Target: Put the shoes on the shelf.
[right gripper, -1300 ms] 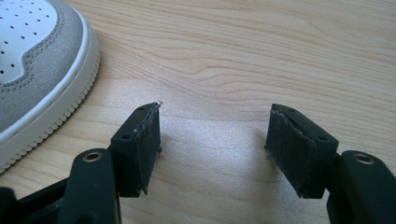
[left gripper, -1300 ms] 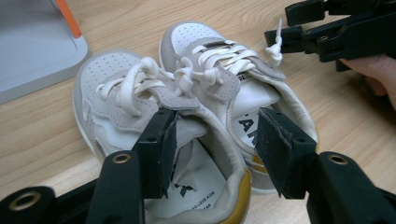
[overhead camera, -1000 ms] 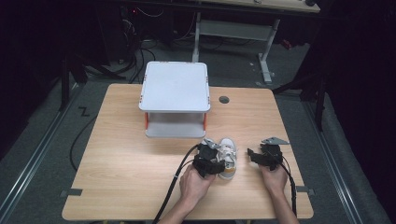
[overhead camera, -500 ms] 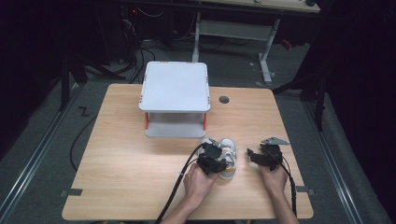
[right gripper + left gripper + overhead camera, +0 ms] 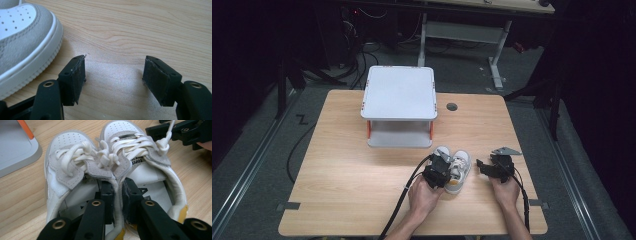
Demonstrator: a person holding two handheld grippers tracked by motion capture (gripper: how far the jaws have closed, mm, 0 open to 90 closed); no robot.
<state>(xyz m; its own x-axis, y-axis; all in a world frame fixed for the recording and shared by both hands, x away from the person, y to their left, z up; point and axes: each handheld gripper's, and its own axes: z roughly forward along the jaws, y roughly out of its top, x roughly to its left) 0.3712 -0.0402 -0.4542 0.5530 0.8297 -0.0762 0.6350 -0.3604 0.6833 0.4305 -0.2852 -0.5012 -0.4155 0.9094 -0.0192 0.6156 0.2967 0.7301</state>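
Pair of small white-and-grey lace-up sneakers with yellow heel tabs (image 5: 455, 167), standing side by side on the light wooden table (image 5: 342, 175), lower centre of the high view, just in front of a white two-tier plastic stand with orange posts (image 5: 400, 105). Left gripper (image 5: 117, 195): jaws have just been closing, now pinching the two adjoining inner collars of the shoes together, one jaw inside each shoe. Right gripper (image 5: 113, 75): jaws spread, nothing between them, over bare wood just beside the right shoe's toe.
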